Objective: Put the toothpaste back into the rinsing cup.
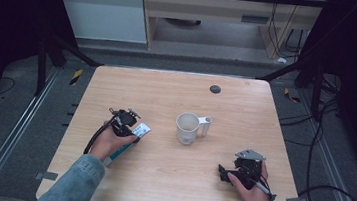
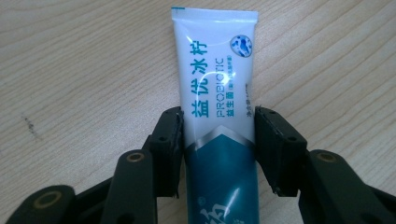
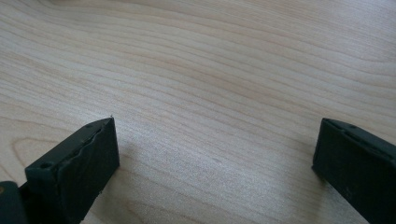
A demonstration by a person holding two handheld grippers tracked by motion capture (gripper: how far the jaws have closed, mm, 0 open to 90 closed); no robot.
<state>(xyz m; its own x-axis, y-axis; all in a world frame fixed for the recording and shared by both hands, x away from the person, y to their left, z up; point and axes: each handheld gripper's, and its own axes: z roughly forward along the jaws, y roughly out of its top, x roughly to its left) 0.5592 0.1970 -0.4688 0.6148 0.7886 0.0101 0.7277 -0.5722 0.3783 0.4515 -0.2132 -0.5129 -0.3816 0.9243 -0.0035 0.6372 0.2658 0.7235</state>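
White-teal toothpaste tube [image 2: 218, 116] flat on table, between left tool [image 2: 218, 149] pads

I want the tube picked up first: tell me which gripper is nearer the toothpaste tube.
Left. The left gripper straddles the tube, a finger against each side. The right gripper sits open at the table's near right, past the mug.

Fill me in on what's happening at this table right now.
A person works at a wooden table with a gripper in each hand. The left gripper has its jaws around a white and teal toothpaste tube lying flat on the table, the pads against its sides. The right gripper rests with its jaws wide open over bare wood, holding nothing. A white mug stands upright near the middle of the table, untouched.
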